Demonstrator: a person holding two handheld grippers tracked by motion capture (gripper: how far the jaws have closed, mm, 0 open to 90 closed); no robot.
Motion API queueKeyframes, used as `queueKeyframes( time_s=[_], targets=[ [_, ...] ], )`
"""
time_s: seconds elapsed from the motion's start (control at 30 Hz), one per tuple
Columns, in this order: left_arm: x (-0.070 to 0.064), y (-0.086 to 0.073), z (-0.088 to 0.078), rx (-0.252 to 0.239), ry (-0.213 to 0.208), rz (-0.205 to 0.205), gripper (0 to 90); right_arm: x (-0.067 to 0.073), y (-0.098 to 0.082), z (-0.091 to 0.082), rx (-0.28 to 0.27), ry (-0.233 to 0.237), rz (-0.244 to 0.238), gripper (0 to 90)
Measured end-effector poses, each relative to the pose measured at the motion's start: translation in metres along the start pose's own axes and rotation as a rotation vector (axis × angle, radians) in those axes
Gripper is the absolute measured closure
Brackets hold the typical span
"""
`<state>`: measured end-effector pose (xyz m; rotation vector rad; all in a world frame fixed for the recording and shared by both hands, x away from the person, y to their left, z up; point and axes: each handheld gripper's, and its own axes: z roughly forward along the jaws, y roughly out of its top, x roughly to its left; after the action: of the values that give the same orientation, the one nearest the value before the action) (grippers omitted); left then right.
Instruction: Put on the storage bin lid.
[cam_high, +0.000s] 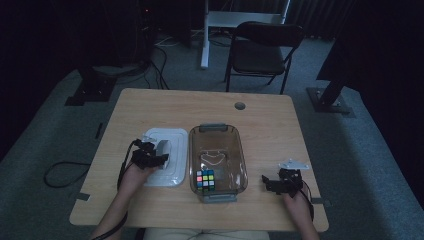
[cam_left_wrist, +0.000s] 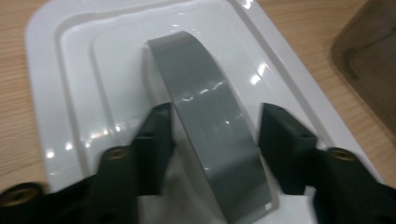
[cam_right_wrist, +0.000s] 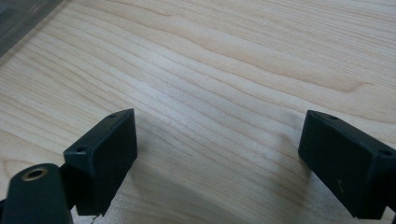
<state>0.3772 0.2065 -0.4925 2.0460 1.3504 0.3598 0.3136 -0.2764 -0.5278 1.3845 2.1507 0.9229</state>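
High view: wooden table (cam_high: 150, 105) in a dim room, folding chair (cam_high: 262, 47) behind it on the grey floor. Clear box (cam_high: 218, 162) at the middle of the table, with a colour cube (cam_high: 205, 180) inside, near its front end. White lid (cam_high: 165, 156) flat on the table, just beside the box on its left. Left gripper (cam_high: 155, 159) above the lid, at its grey handle (cam_high: 163, 148), held by the left hand (cam_high: 134, 176). Right gripper (cam_high: 272, 181) low over bare wood, right of the box and apart from it, held by the right hand (cam_high: 296, 201).

Left gripper view: lid (cam_left_wrist: 70, 93) close below, glossy, with raised steps. Handle (cam_left_wrist: 210, 126) as a grey arched band, between the two black jaws. Jaws half spread, one on each side of the band; left one very near it, contact impossible to tell; right one with a small gap. Corner of the box (cam_left_wrist: 369, 60) at upper right.

Right gripper view: jaws wide apart, nothing between them, bare wood grain (cam_right_wrist: 224, 93) below. Edge of the box (cam_right_wrist: 18, 18) at upper left.
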Motion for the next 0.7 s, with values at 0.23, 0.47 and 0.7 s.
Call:
queueKeyframes(
  time_s=[0.23,0.47,0.7],
  targets=[
    [-0.001,-0.002,0.0,-0.022,0.019,-0.017,57.6,0.0,0.0,0.0,-0.004,0.002,-0.002,12.9],
    [0.007,-0.001,-0.005,-0.045,0.022,-0.055,67.3,0.003,0.003,-0.006,-0.043,0.033,-0.011,12.9],
    [0.013,0.001,-0.014,-0.062,0.034,-0.065,67.7,0.02,0.014,-0.006,-0.076,0.116,-0.073,12.8]
  ],
)
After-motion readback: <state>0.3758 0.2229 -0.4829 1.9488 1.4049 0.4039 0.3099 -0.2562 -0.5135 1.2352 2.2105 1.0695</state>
